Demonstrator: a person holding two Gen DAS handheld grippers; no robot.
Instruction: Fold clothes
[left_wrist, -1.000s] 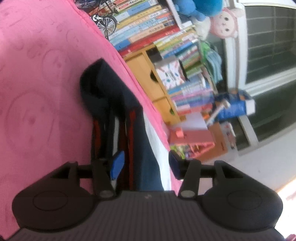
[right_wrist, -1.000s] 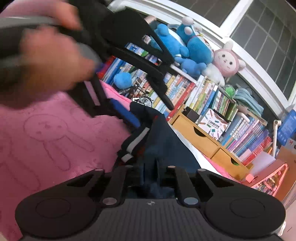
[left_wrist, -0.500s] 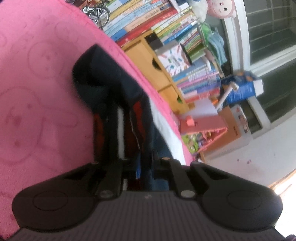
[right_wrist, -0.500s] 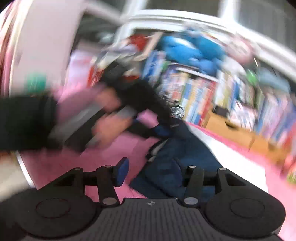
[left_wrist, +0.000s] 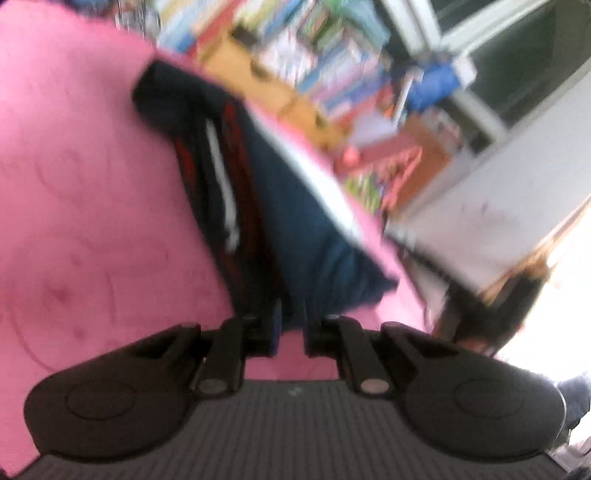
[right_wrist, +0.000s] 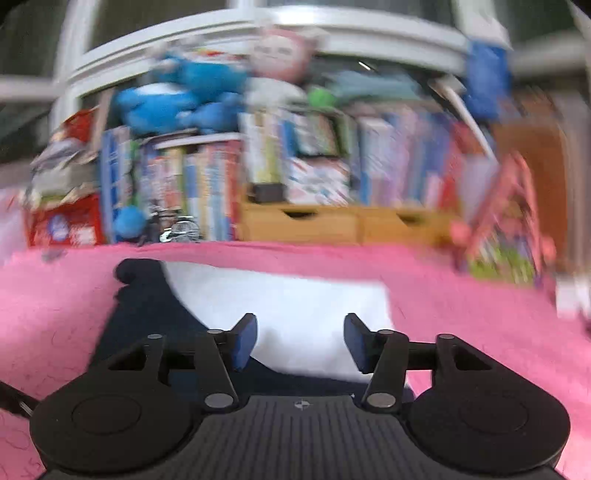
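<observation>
A navy garment (left_wrist: 310, 229) with red and white stripes lies bunched on the pink blanket (left_wrist: 92, 221). In the left wrist view its near edge runs in between the nearly closed jaws of my left gripper (left_wrist: 291, 326), which is shut on it. The picture is blurred by motion. In the right wrist view the navy garment (right_wrist: 147, 306) lies partly over a white cloth (right_wrist: 295, 299). My right gripper (right_wrist: 300, 341) hovers above them with its jaws opening. Nothing sits between its blue pads (right_wrist: 246, 341).
Along the far edge of the blanket (right_wrist: 461, 314) stand rows of books (right_wrist: 207, 192), wooden drawers (right_wrist: 332, 225), blue plush toys (right_wrist: 177, 99), a small toy bicycle (right_wrist: 173, 229) and a pink toy house (right_wrist: 506, 229). Window frames rise behind them.
My left gripper closed on the garment's edge and pulled along the blanket. My right gripper let go of the navy cloth, opened, rolled level and drew back. The hand and other gripper left its view.
</observation>
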